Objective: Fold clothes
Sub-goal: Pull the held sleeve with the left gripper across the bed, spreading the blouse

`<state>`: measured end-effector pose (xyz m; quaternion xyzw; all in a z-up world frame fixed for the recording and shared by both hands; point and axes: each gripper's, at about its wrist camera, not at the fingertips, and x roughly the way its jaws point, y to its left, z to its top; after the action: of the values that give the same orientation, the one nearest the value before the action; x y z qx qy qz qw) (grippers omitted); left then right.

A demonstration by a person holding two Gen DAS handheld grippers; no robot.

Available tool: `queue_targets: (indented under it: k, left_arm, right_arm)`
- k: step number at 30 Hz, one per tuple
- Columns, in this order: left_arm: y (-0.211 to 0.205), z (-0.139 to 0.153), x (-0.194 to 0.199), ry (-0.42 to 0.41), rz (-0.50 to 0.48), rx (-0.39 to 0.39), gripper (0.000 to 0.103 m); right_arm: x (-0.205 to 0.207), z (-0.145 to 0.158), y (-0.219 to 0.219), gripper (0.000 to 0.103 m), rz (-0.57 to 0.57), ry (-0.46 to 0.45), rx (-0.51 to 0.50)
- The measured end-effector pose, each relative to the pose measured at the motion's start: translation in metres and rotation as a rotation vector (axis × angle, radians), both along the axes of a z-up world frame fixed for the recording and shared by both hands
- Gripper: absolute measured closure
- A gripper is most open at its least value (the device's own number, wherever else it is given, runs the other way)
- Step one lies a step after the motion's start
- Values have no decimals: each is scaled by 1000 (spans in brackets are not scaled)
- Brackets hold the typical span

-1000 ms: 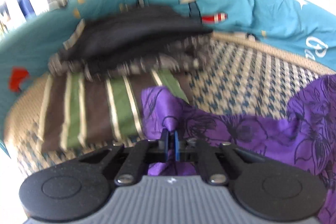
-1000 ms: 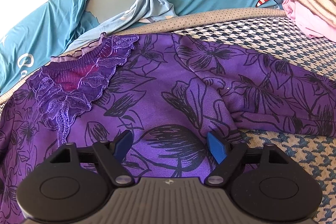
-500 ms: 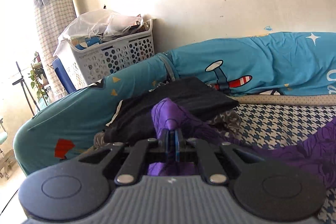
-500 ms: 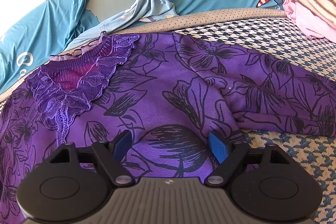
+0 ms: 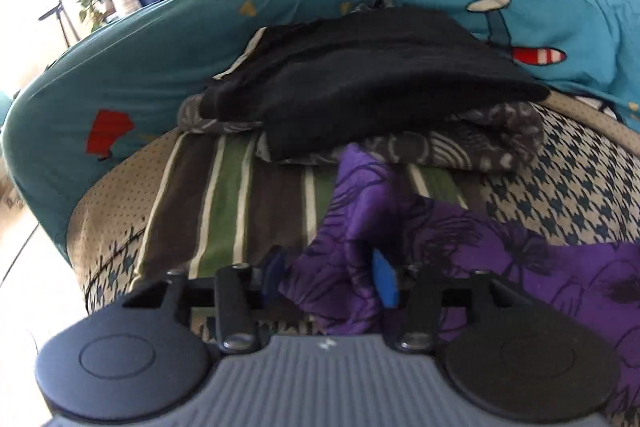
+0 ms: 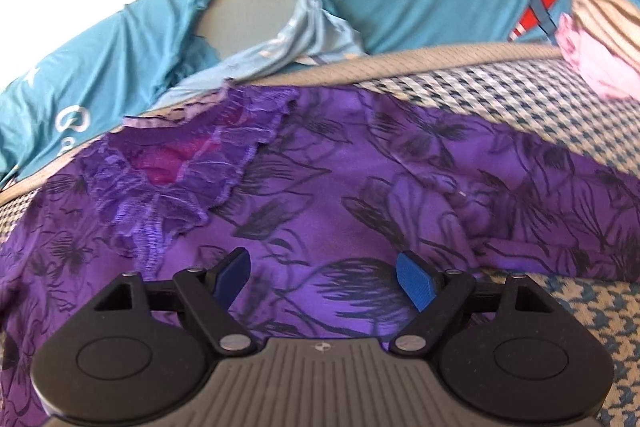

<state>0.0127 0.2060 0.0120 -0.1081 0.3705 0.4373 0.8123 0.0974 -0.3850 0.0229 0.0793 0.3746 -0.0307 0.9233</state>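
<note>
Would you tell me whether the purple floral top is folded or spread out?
Mostly spread: the purple floral top lies flat, sleeve extended.

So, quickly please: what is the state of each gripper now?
Left gripper: open, purple blouse cloth lying loose between its fingers.
Right gripper: open, holding nothing, above the blouse.

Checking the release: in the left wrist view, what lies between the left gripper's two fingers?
A bunched fold of the purple floral top sits between the fingers of the left gripper, which stand apart; left wrist view.
</note>
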Motion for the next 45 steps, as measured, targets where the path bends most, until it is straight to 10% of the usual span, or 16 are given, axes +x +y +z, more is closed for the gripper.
queue_targets:
  k: [8, 19, 40, 45]
  left_arm:
    - [-27, 26, -10, -99, -133, 0, 45]
    - [-110, 24, 28, -39, -494, -45, 24]
    - [-128, -20, 88, 10, -520, -180, 16]
    - [-124, -23, 91, 11, -505, -189, 14]
  right_arm:
    - [-15, 10, 45, 22, 226, -90, 39]
    - [-43, 2, 141, 29, 580, -128, 102]
    - [-62, -37, 252, 42, 862, -168, -6]
    - [-57, -49, 266, 61, 854, -158, -76]
